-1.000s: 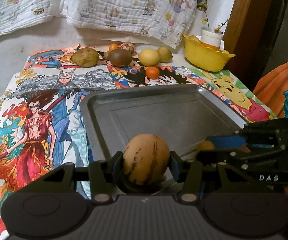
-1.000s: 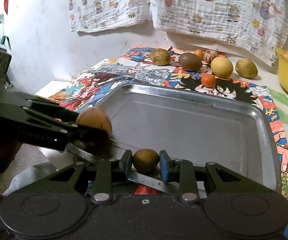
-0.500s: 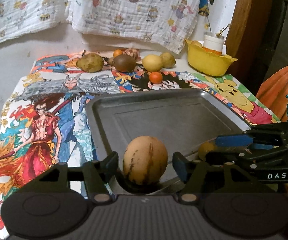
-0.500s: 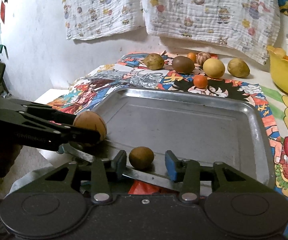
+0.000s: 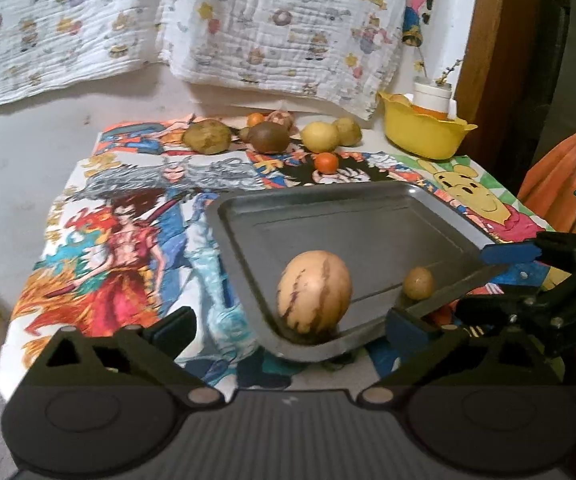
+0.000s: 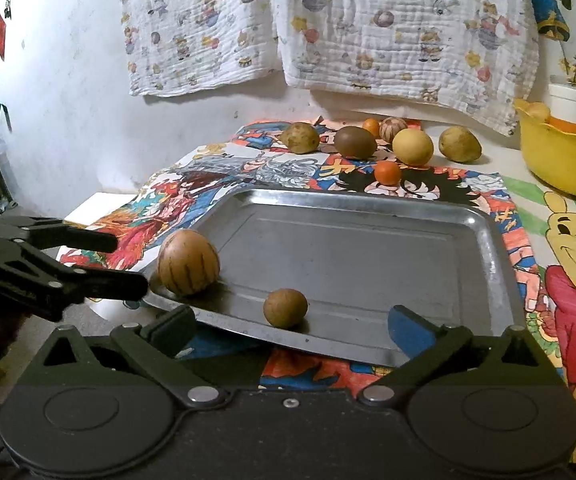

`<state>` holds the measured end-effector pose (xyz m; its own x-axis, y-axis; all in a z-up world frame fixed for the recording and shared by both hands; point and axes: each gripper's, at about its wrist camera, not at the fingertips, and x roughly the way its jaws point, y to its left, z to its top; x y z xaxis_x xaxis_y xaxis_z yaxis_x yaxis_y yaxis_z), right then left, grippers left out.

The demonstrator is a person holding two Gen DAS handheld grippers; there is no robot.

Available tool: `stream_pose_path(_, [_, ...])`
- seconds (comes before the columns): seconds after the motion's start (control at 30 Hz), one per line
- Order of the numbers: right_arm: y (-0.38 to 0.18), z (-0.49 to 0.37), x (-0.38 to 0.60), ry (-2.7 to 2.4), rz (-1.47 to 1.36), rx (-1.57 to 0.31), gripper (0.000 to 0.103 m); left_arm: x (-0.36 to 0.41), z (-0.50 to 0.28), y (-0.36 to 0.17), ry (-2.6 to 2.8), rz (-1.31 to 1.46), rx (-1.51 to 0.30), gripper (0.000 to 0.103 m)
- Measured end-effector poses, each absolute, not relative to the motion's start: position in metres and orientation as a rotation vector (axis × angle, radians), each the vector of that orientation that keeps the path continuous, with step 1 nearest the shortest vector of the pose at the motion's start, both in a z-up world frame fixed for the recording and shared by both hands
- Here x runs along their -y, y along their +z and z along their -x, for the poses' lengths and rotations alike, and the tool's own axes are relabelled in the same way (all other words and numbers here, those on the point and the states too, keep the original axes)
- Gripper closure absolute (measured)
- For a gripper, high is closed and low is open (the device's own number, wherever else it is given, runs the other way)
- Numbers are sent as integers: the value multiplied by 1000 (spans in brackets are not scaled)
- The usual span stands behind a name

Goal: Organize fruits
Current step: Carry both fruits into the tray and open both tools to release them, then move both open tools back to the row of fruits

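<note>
A metal tray [image 5: 328, 196] [image 6: 368, 197] lies on the cartoon-print cloth. A large tan fruit with brown stripes [image 5: 314, 292] [image 6: 188, 262] rests in its near left corner. A small brown round fruit [image 5: 419, 282] [image 6: 285, 308] lies near the front rim. My left gripper [image 5: 290, 326] is opening; its pads stand wide of the striped fruit and do not touch it. My right gripper [image 6: 290, 324] is opening too, with the small fruit loose between its spread fingers. Each gripper's fingers [image 5: 508, 254] [image 6: 88, 240] show at the edge of the other view.
Several fruits line the back of the cloth: a brown-green one [image 5: 207, 136], a dark brown one [image 5: 269, 137], a yellow one [image 5: 320, 137] and a small orange one [image 5: 325, 162]. A yellow bowl [image 5: 424, 136] holding a white cup stands back right. Printed cloths hang on the wall.
Both grippers have gone from shut on their fruits to wide open and drawn back a little. The striped fruit and the small brown fruit now lie free in the tray.
</note>
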<state>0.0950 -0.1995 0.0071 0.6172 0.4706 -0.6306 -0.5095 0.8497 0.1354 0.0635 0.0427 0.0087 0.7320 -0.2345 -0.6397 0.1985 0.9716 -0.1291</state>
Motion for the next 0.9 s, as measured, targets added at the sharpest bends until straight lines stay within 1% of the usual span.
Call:
stream_pose_path(0.23, [10,-95,202,514,86,-709,1,-60,-56,13,-186,16,-722,0])
stream_pose_path(0.43, [14,-105,205,474,131,-691,1,-75,-67,13,-133,11,-739,0])
stream_pose_path(0.63, [15,-130,205,438,161,-676,1,-89,-91,16,-92,45,-739,0])
stream_pose_path(0.9, [13,-183,203,428,111,-701,1,-95,-140,13,-76,36,-717,0])
